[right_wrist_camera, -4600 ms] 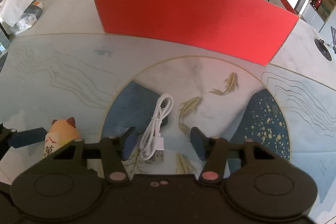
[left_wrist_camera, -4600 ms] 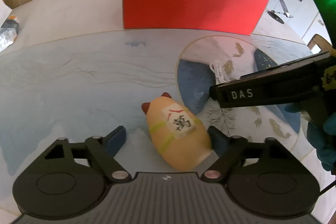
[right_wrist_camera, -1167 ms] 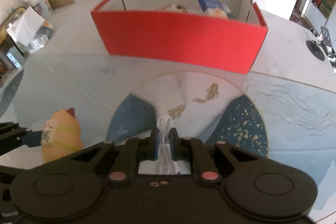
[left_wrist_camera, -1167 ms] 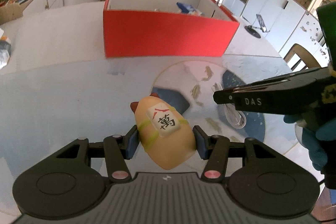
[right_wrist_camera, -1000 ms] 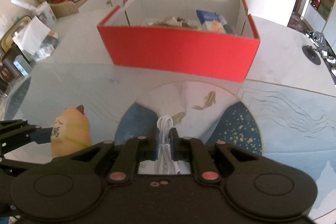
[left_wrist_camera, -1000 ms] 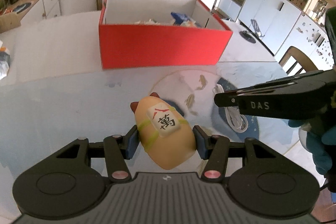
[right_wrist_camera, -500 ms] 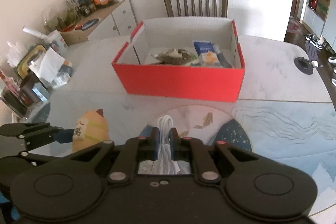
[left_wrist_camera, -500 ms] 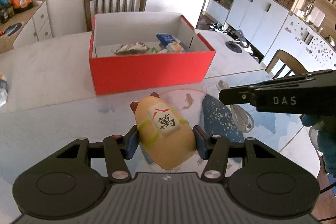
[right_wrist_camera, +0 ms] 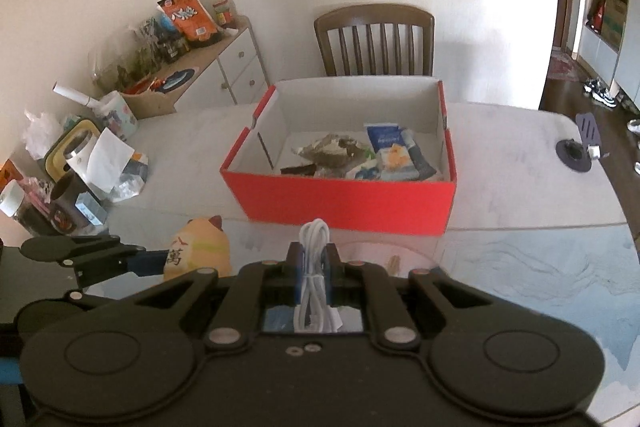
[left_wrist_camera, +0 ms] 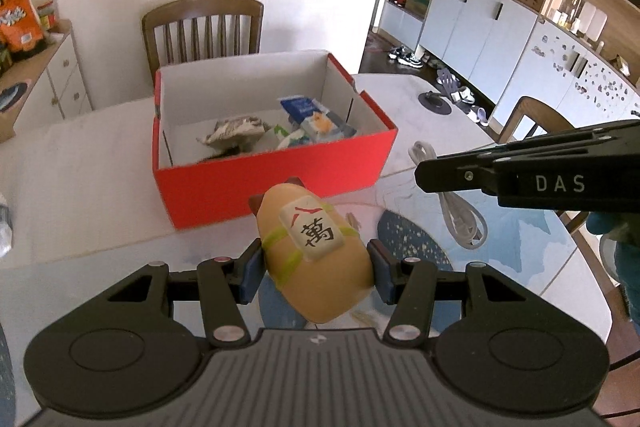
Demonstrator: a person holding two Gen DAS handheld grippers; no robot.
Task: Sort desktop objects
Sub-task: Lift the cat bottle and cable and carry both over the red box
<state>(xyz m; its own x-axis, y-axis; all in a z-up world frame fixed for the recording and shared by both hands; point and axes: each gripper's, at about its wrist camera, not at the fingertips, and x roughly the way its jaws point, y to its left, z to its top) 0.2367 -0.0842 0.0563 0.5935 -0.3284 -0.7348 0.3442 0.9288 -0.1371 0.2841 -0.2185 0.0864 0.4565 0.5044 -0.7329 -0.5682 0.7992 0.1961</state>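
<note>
1. While both loads are held above the worktop, the cat figurine is clamped by the left hand-held gripper.
2. The white cable is pinched by the right hand-held gripper, jaws pressed nearly together.
3. Both are aimed towards the red box, judged the drop point.

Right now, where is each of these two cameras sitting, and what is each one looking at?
Left wrist view: sits on the left tongs, looking down along them at the cat figurine they hold, the red box beyond; the right tongs and a blue-gloved hand show at right.
Right wrist view: sits on the right tongs, shut on a white cable, facing the same box; the left tongs show at left.
Shared: box, figurine, cable, wooden chair, patterned table mat.
</note>
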